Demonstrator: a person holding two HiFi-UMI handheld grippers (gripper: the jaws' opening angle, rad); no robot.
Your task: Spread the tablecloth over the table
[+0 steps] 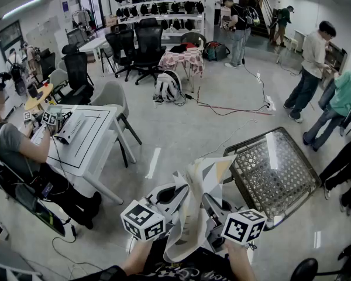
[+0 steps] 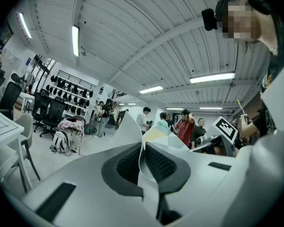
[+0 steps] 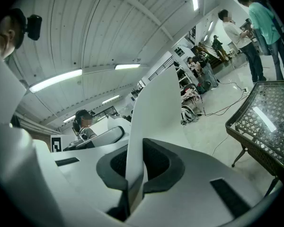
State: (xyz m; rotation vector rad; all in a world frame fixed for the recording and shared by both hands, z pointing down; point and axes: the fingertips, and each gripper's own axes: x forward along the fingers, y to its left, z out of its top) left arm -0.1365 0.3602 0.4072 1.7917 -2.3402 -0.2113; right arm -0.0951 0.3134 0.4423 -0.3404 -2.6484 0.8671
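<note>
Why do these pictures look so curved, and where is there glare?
Head view: the wide lens bows straight lines outward, and a light streak glares off the glass table. Left gripper view: black rounded corners, bright ceiling lights. Right gripper view: same dark corners, a white streak on that table.

The tablecloth hangs between the left gripper and right gripper, with the table ahead to its right and 1 desk far left.

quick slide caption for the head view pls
Left gripper and right gripper pinch the patterned tablecloth, held up near the glass-topped table.
</note>
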